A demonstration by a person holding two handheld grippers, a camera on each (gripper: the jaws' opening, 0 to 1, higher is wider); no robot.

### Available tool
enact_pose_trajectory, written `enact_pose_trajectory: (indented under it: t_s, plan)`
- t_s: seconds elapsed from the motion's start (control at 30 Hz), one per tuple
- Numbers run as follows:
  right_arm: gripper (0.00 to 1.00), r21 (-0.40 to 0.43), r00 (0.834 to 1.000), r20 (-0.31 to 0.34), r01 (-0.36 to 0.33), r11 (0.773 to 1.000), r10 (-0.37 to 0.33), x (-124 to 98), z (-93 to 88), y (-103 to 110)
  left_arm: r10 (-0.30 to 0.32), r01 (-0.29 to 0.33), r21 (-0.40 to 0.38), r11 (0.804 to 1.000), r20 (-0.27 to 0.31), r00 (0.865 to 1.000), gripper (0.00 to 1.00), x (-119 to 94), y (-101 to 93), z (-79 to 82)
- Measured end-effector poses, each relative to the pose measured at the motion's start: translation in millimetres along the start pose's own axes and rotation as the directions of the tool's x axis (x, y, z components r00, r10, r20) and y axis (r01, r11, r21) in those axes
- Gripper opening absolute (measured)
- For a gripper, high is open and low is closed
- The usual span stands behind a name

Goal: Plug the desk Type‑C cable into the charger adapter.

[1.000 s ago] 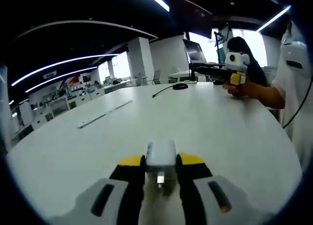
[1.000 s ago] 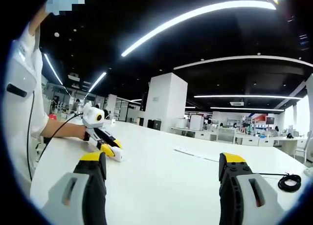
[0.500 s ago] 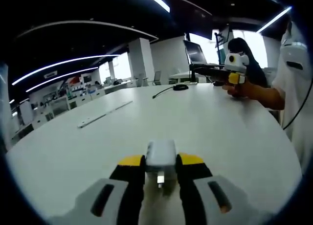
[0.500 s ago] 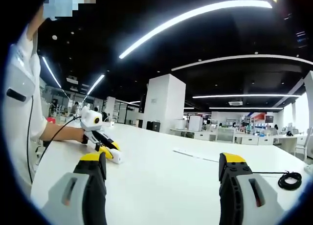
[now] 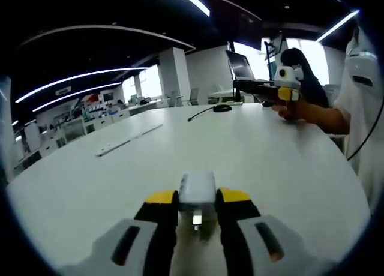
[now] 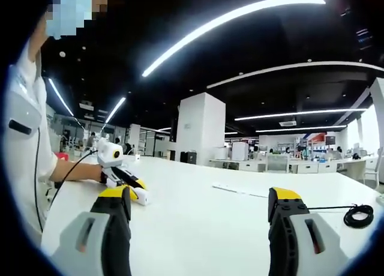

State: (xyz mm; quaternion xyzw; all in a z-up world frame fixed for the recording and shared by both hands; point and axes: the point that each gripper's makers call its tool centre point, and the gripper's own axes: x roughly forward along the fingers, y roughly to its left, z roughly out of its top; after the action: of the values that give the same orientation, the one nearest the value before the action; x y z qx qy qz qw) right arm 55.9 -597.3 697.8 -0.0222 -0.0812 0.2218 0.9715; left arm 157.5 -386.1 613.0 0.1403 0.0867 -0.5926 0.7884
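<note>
while the left tool (image 5: 197, 213) clamps the white charger adapter (image 5: 197, 191) low over the counter (image 5: 252, 150), the right tool (image 6: 198, 228) hangs wide and empty; the coiled type-c cable (image 6: 359, 215) lies far off, awaiting pickup next.

Smooth matt white table (image 5: 270, 150), glossy white plastic charger adapter (image 5: 197, 189), black rubbery coiled cable (image 6: 359, 215).

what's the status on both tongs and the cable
Left tongs shut on charger adapter. Right tongs open, holding nothing. Coiled cable lies apart on table. Path clear.
</note>
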Motion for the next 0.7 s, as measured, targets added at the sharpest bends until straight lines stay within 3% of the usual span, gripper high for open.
enact_pose_trajectory:
  t_s: [0.37,0.7]
  plan:
    - [0.96,-0.014,1.0,-0.003,-0.012,1.0,0.012,6,11.5,-4,0.001,-0.001,-0.009,1.0,0.0,1.0,0.26,-1,-0.8,-0.3]
    - [0.97,-0.048,1.0,-0.028,0.01,0.999,-0.012,13,14.3,-27,0.003,-0.003,-0.005,1.0,0.001,1.0,0.26,0,-1.2,0.2]
